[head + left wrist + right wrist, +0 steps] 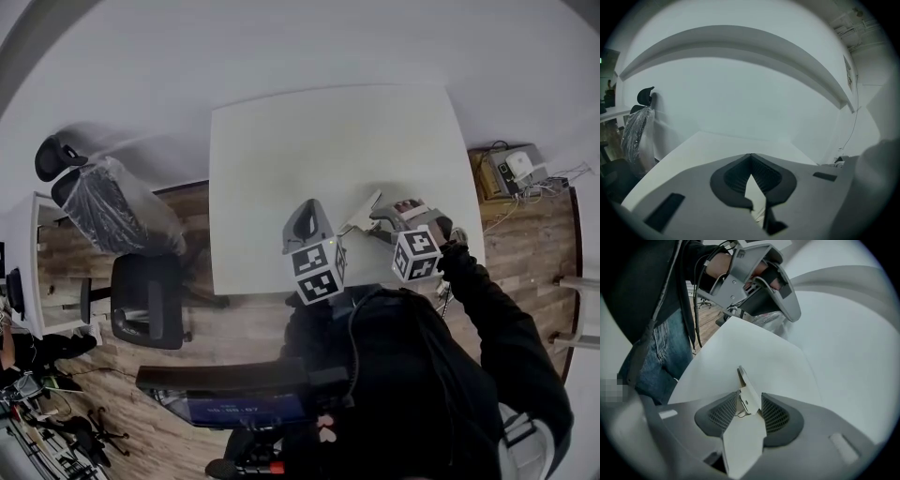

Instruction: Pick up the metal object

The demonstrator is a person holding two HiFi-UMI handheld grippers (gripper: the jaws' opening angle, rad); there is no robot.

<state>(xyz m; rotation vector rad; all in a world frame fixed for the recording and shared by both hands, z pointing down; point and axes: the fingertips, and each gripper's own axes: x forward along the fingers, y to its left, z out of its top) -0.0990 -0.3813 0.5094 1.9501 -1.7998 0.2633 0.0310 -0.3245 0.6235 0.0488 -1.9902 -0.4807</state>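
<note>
Two grippers work over a white table (281, 159). The right gripper (750, 398), tilted steeply down, stands spread with the metal object (746, 390) between its pads, apparently straddling it ready for a pinch rather than clamping it. The left gripper (750, 157), jaws pressed together on nothing, hangs to one side (probably to keep clear). The metal object lies on the near right part of the table, its long axis running along the jaw line and its narrow arm pointing away from the right gripper.
</note>
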